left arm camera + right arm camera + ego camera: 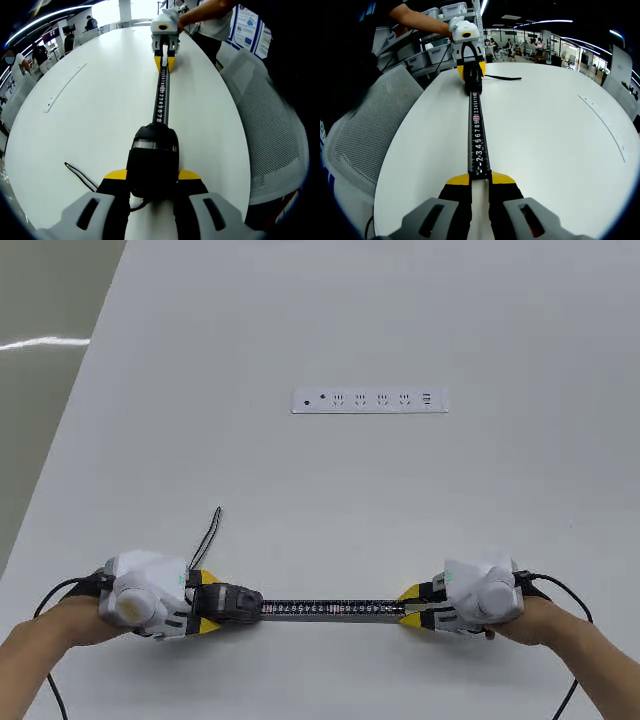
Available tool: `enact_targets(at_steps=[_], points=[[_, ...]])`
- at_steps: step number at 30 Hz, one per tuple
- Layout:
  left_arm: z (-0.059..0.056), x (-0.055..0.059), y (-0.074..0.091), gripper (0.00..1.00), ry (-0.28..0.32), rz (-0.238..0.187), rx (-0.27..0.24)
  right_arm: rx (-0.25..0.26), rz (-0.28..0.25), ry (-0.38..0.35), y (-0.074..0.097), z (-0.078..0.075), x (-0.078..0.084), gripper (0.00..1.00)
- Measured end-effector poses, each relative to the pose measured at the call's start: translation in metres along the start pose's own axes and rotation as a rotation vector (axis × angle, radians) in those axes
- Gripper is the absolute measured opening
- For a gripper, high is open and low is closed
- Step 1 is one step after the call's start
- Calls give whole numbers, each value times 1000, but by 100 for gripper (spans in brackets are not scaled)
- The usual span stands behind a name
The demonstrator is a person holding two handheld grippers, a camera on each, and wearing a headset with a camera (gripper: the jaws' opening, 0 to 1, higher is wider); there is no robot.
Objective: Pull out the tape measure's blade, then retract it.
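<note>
Workbench, near edge of the table [350, 490]: we clamp the black case [235, 603] in the left gripper [212, 603], its jaws closed snugly on both sides. The right gripper [412, 606] pinches the tip of the blade [333, 608], jaws all but shut on it. The blade lies flat and taut between the two, numbers up. In our judgement the pull should run dead straight with the case held firm. The right hand should then feed the blade back slowly so it doesn't whip in.
</note>
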State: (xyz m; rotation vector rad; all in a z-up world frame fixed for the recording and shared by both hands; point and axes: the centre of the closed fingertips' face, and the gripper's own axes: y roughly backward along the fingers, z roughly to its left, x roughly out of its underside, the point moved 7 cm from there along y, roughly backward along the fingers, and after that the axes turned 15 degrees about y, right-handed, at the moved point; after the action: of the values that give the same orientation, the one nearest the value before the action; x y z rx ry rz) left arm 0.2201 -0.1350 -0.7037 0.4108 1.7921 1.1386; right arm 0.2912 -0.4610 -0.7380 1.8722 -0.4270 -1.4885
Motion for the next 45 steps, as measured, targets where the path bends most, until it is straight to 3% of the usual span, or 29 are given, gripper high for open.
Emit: enact_targets(at_steps=[33, 45], points=[[0, 0, -1, 29, -6, 11, 4, 10, 20, -22, 19, 4, 18, 10], [0, -1, -1, 30, -10, 7, 3, 24, 47, 3, 20, 6, 16, 11]])
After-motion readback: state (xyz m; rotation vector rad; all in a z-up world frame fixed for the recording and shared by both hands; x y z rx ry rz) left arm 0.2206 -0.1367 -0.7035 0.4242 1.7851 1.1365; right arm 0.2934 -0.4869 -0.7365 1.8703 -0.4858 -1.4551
